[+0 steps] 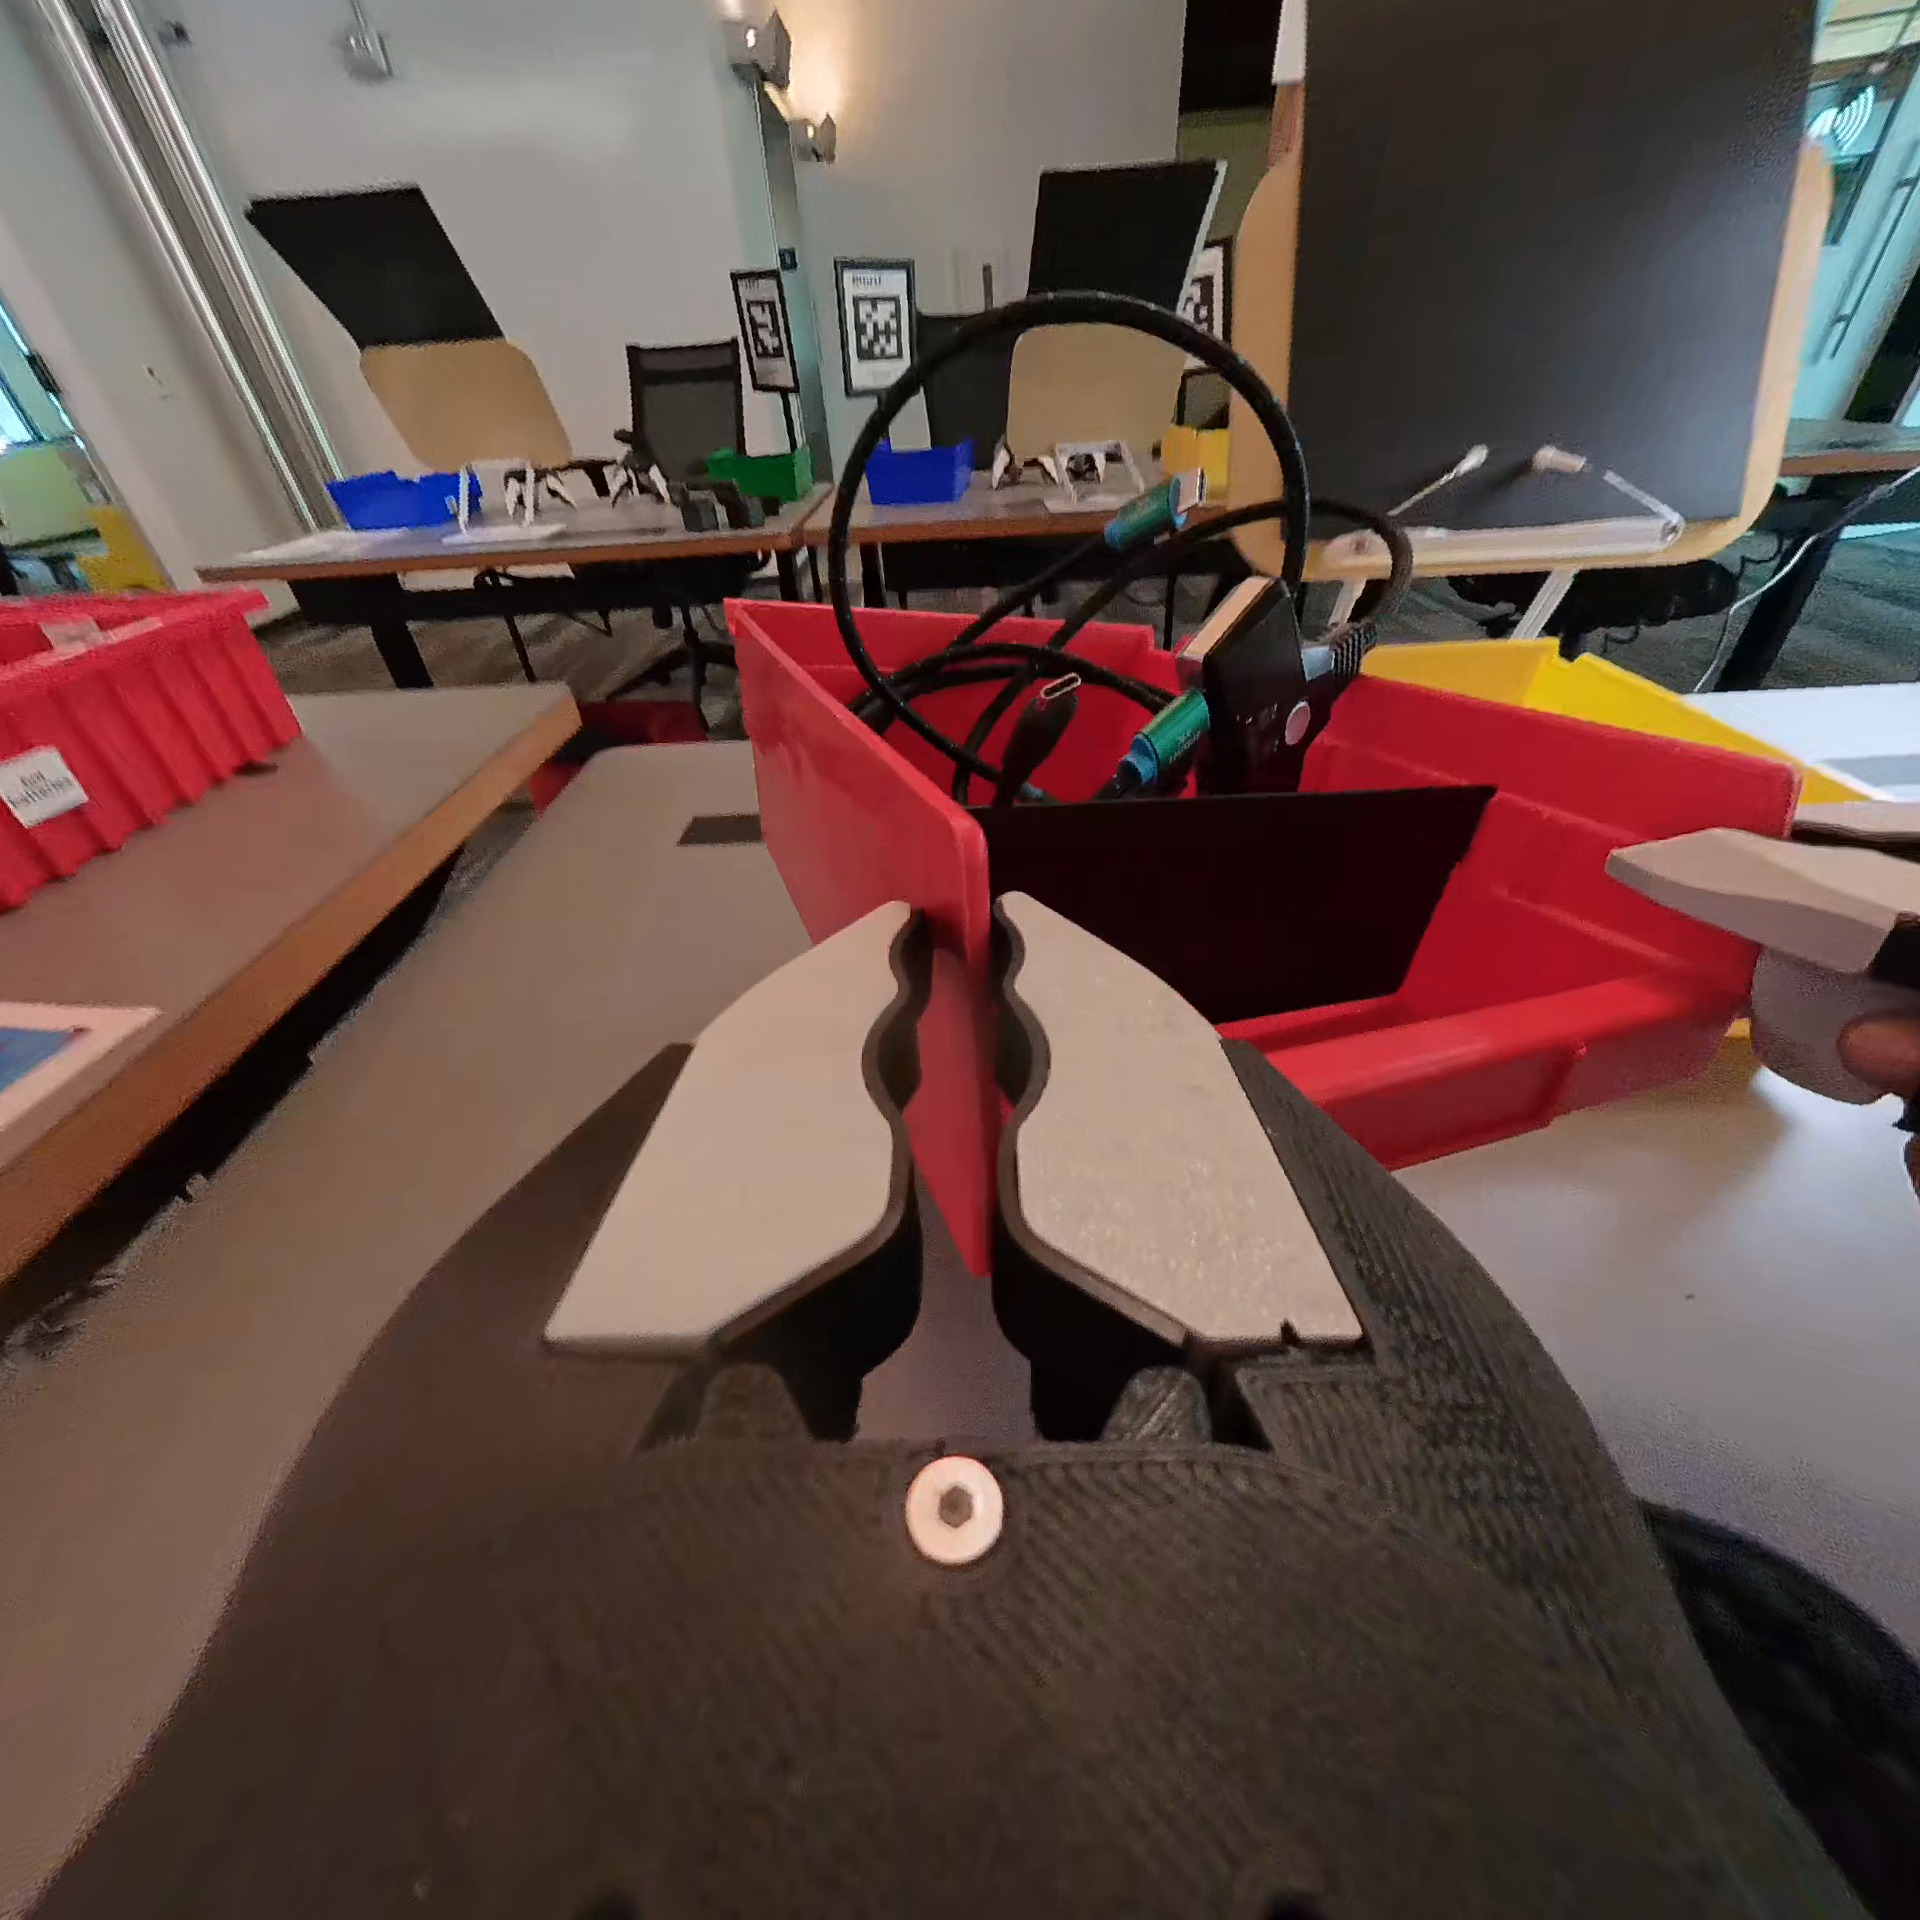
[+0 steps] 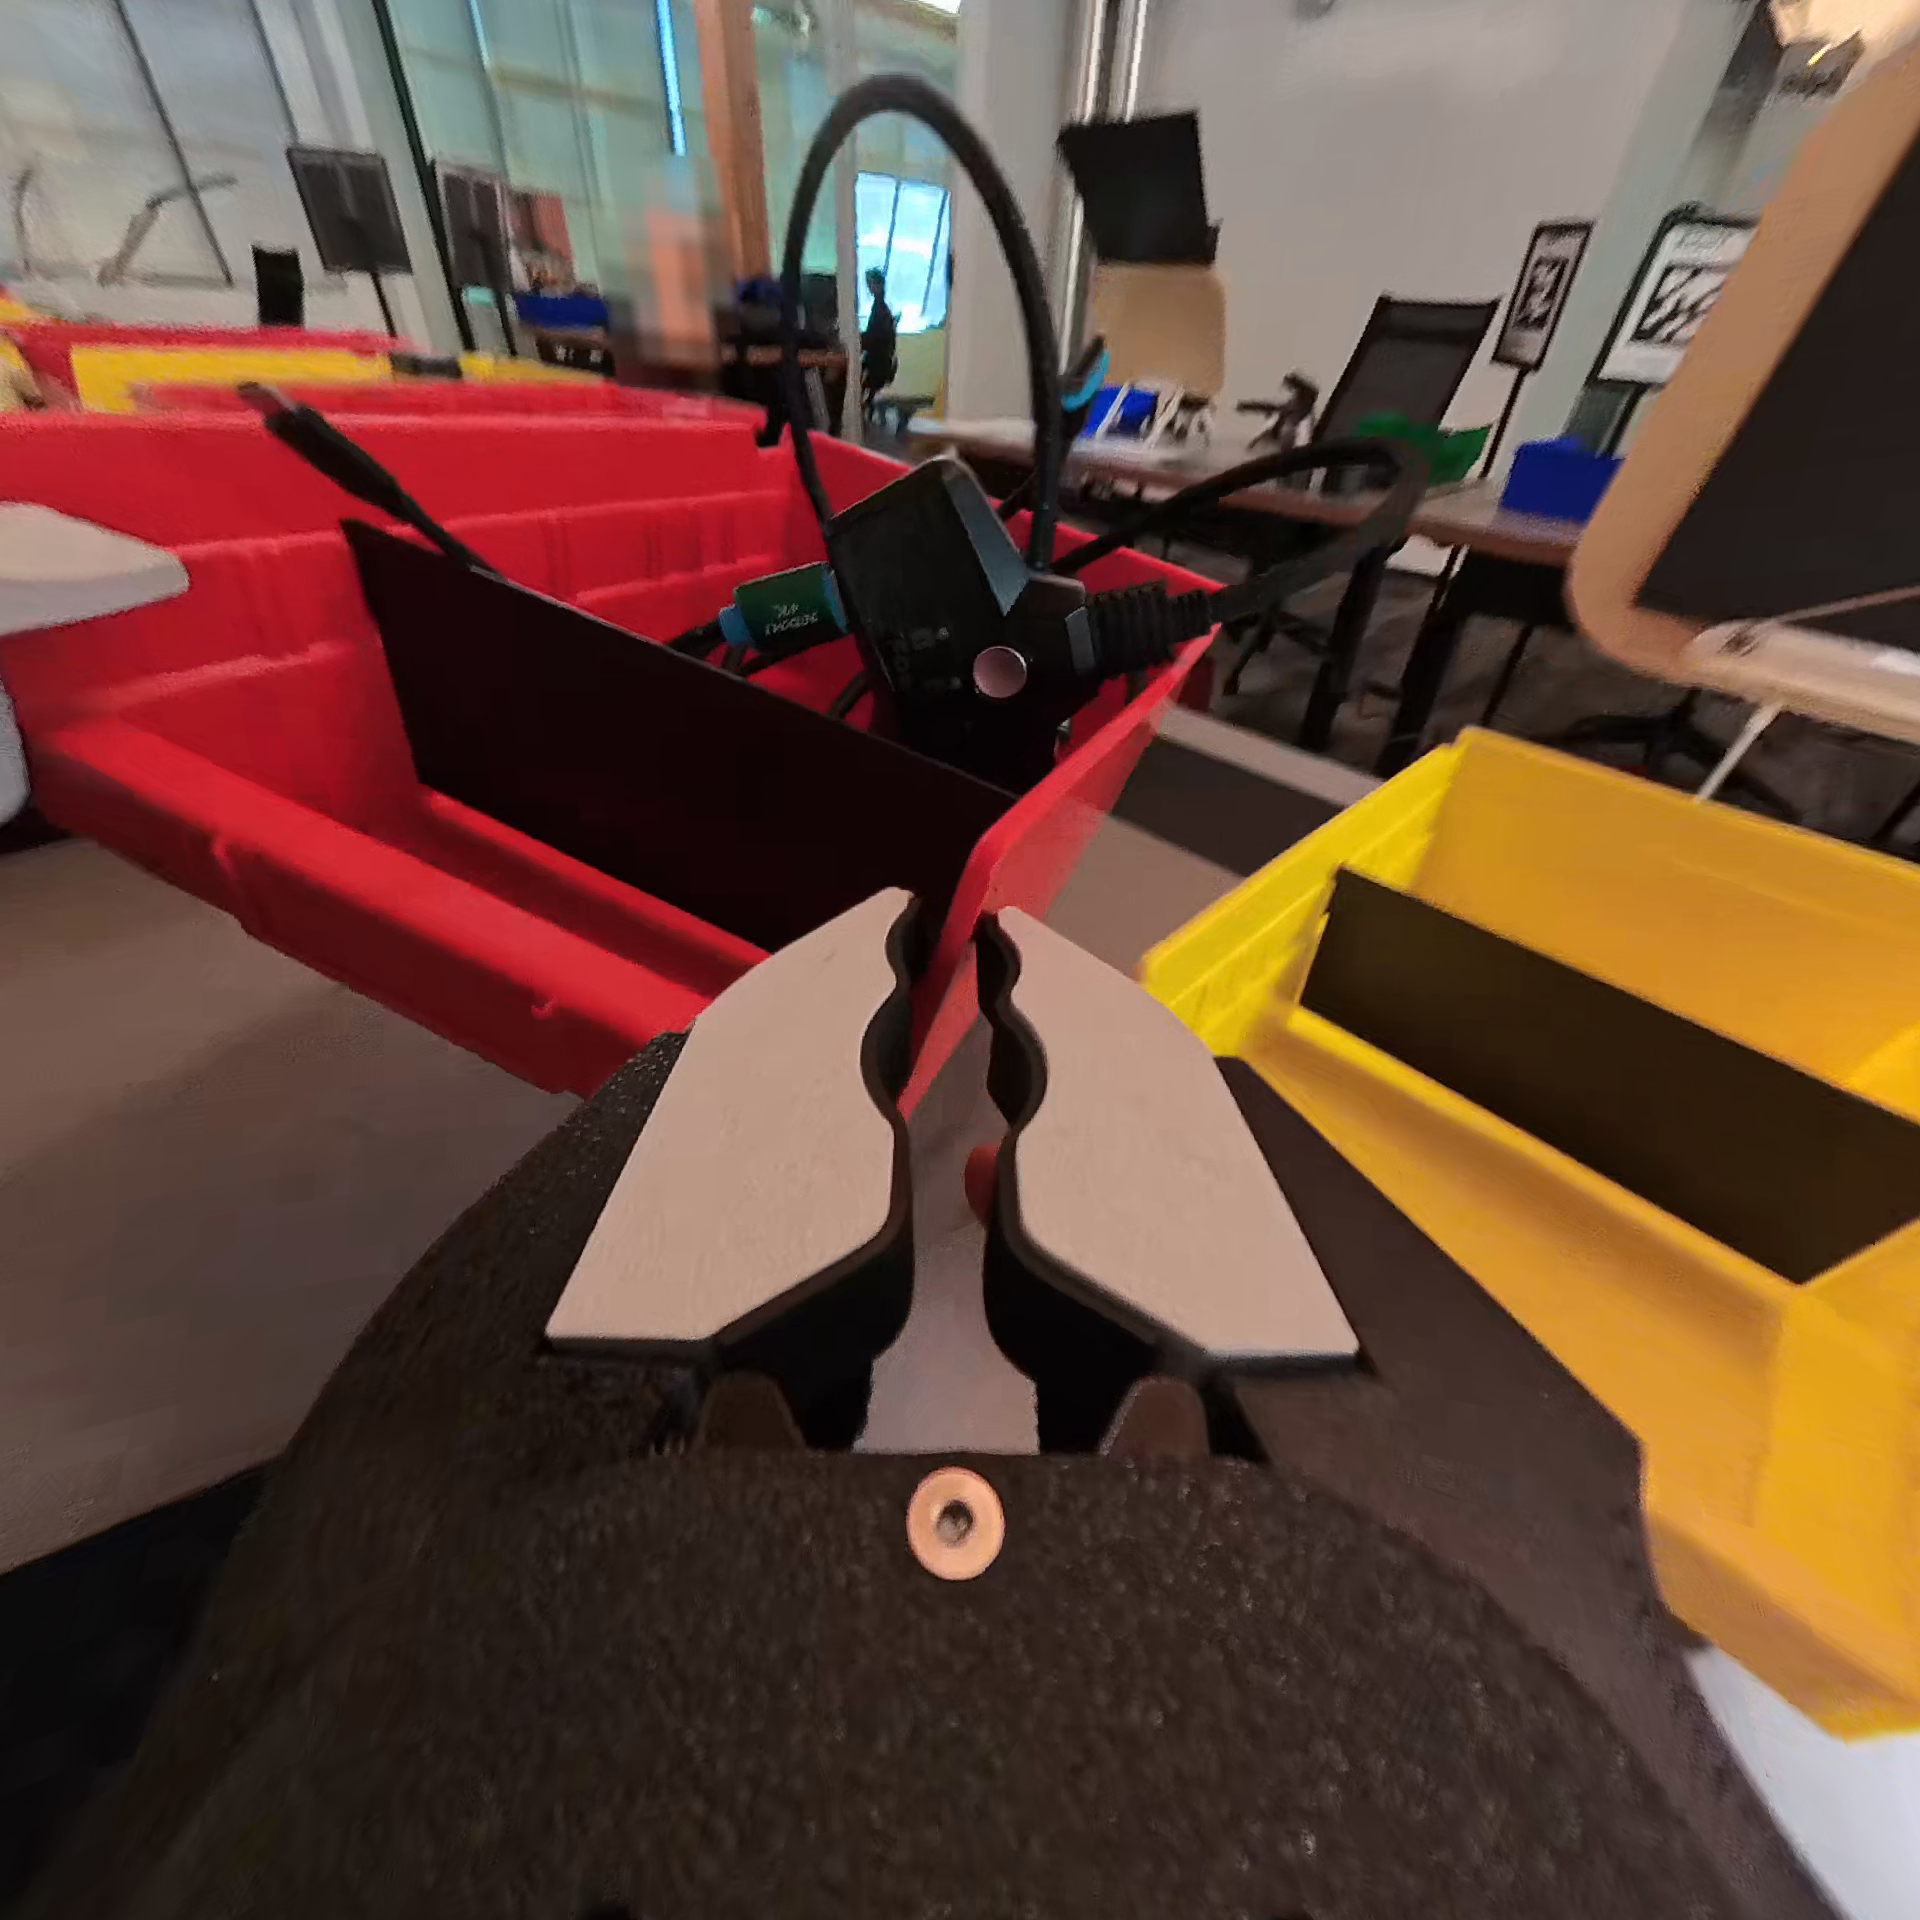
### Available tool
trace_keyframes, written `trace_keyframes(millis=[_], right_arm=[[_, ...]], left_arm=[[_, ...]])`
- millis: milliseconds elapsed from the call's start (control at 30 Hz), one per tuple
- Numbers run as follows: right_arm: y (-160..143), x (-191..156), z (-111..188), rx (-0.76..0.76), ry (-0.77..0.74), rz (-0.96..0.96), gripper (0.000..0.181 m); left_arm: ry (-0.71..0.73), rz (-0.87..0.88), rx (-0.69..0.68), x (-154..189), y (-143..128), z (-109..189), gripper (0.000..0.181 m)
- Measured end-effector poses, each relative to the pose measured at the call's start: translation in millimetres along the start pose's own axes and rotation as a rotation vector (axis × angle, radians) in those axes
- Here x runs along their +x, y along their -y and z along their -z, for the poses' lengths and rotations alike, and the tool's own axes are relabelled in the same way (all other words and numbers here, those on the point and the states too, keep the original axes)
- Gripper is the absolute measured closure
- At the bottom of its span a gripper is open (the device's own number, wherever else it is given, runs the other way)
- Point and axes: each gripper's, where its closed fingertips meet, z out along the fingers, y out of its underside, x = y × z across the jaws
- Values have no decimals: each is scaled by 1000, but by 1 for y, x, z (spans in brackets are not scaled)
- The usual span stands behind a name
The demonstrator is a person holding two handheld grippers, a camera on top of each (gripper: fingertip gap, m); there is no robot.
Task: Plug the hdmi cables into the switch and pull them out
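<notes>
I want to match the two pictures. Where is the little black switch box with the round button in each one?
Left wrist view: the small black switch box with a round button stands right of centre, at the far end of the red plastic bin.
Right wrist view: it is at centre, upper half.
Shared landmark: the black divider panel in that bin.

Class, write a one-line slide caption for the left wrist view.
Left gripper clamps the red bin's side wall; cables and the switch sit in its rear compartment.
</notes>
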Motion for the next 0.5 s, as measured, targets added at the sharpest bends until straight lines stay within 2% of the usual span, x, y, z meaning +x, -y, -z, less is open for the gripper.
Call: trace_keyframes(millis=[133,233,333,433,500], right_arm=[[-55,-6,-21,-107,38,5,170],[-69,-3,-24,-118,16,55,170],[-92,12,-31,-240,42,14,170],[-90,20,-26,-267,100,22,168],[-76,25,-14,-242,149,48,165]], left_arm=[[-12,43,-66,-12,-57,-20,171],[-4,27,-11,-8,-68,-26,172],[-29,43,-70,2,-84,-40,170],[-129,15,-239,9,-107,-50,165],[-172,15,-227,9,-93,-47,151]])
